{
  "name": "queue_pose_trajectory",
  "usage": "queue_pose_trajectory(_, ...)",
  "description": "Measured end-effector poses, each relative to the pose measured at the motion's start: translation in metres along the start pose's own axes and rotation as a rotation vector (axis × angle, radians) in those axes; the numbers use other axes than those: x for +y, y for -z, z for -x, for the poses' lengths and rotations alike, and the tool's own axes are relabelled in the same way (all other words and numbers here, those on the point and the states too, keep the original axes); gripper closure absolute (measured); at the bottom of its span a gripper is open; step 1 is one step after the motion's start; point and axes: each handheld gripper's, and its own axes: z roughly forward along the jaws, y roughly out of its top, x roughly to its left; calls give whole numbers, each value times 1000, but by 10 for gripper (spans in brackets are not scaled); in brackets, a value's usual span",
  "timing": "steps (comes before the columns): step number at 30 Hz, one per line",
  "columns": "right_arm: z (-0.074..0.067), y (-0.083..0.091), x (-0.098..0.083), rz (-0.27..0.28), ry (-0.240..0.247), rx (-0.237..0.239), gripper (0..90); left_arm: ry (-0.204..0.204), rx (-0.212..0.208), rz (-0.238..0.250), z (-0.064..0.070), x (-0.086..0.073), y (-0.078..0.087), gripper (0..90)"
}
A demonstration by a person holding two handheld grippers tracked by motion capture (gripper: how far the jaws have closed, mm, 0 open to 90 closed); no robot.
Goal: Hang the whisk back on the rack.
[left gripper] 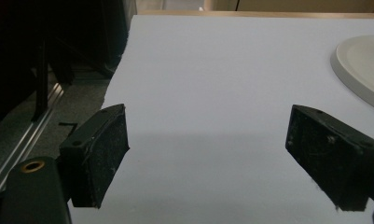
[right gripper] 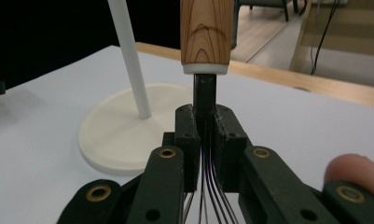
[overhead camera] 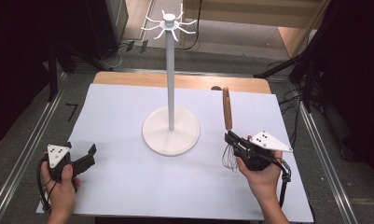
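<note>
Pretty basic handheld rigs here. Left gripper (overhead camera: pixel 79 161) and right gripper (overhead camera: pixel 236 142) both matte black plastic, 2 chunky jaws each with rough, scuffed flat pads. Brass-ringed pivot holes along the linkage arms, small dark screws in the jaw blocks. Grey 3-cornered plate on top of each, dotted with a few black marks. Black cable trailing off the back. Bare forearms, no sleeves.

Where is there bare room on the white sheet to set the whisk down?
Bare sheet runs between the left gripper and the stand's round base, and along the near edge between both hands. It is tighter between that base and the right gripper holding the whisk.
</note>
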Motion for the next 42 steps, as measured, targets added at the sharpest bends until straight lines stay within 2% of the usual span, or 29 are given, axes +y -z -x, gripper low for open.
queue_pose_trajectory(1,0,0,0,0,0,0,835,0,0,0,0,0,0,141)
queue_pose_trajectory(2,-3,1,2,33,6,14,834,-3,2,-2,0,0,0,141)
queue_pose_trajectory(5,-5,-1,5,54,10,43,835,-5,6,-5,1,0,0,141)
queue_pose_trajectory(15,-16,-17,16,119,58,66,834,-14,15,-6,2,0,0,141)
queue_pose_trajectory(24,-19,-22,33,172,71,87,835,-17,16,-3,2,0,0,141)
queue_pose_trajectory(26,-21,-22,39,195,86,93,834,-15,17,-1,2,0,0,141)
queue_pose_trajectory(33,-22,-30,49,237,73,109,834,-15,19,-3,2,0,0,142)
queue_pose_trajectory(42,-27,-41,66,291,89,137,834,-14,19,-2,2,0,0,142)
